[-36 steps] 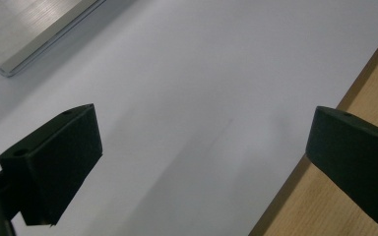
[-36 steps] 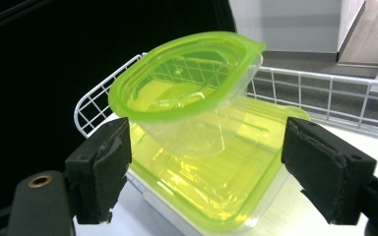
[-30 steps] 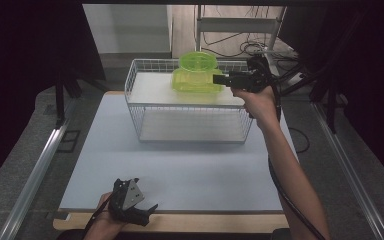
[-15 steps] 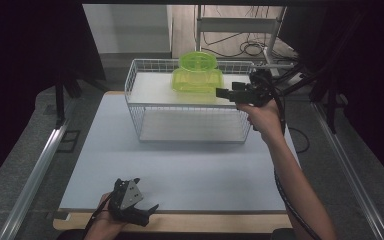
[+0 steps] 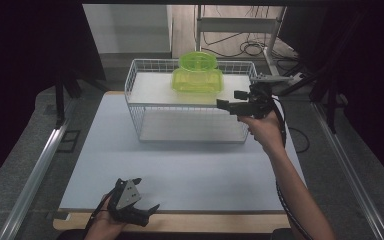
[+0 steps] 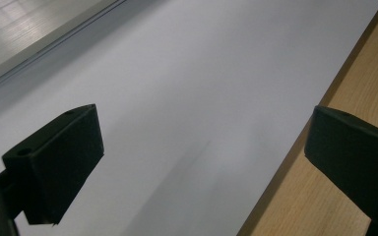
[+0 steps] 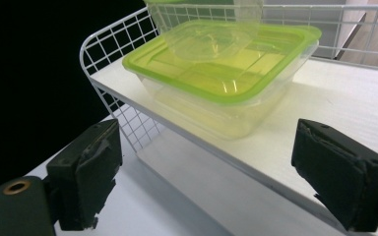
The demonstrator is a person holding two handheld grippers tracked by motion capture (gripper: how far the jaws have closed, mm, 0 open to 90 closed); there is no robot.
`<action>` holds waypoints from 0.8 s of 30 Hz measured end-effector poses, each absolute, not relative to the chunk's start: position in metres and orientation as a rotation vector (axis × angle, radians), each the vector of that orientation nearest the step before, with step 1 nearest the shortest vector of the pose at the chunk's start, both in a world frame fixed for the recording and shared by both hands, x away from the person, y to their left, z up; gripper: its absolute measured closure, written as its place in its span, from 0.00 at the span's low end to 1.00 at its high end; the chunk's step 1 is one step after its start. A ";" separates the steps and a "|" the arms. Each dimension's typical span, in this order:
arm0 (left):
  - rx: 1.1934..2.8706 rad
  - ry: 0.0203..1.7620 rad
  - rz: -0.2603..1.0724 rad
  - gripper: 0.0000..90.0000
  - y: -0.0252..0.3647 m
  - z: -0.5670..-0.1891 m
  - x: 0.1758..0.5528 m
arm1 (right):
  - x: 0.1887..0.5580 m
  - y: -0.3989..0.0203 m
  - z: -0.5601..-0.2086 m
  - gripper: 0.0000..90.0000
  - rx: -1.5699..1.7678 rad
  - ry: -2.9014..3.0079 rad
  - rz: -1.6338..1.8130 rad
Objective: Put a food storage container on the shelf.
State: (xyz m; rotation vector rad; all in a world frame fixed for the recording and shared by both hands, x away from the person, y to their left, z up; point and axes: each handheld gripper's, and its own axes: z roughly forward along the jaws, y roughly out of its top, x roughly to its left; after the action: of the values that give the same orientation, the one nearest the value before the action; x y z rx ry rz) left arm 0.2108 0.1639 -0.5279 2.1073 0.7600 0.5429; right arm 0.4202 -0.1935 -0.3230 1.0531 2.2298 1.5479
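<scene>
A clear square box with a lime-green lid (image 5: 198, 81) (image 7: 221, 83) stands on the upper white shelf (image 5: 150, 90) (image 7: 354, 98) of a white wire rack (image 5: 190, 135) (image 7: 108, 44). A round green tub (image 5: 198, 61) (image 7: 211, 29) sits on its lid. My right gripper (image 5: 228, 99) (image 7: 202, 182) hovers by the rack's right front, pointing at the box from a short distance. Its jaws have just been opening and hold nothing. My left gripper (image 5: 148, 193) (image 6: 202, 162) rests open at the table's near edge, with nothing between its jaws.
A pale sheet (image 5: 190, 170) (image 6: 187, 73) covers the table, with a wooden strip (image 5: 220, 222) (image 6: 325, 196) along the near edge. The rack has a lower white shelf (image 5: 190, 131). Metal rails (image 5: 40, 165) flank the table, and cables (image 5: 250, 49) lie on the floor behind.
My right gripper has drawn back from the square box, toward the person and downward, with its jaws a little wider. The box, the tub and the left gripper stayed put.
</scene>
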 end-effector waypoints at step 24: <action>2.119 0.737 0.528 0.01 0.161 -0.524 0.208 | 0.383 -0.184 -0.361 0.08 0.923 2.223 1.433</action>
State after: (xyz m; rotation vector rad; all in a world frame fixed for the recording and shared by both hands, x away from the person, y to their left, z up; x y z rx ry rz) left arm 0.2084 0.1612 -0.5244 2.1188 0.7368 0.5283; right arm 0.3834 -0.1841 -0.3611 0.9233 2.2227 1.4326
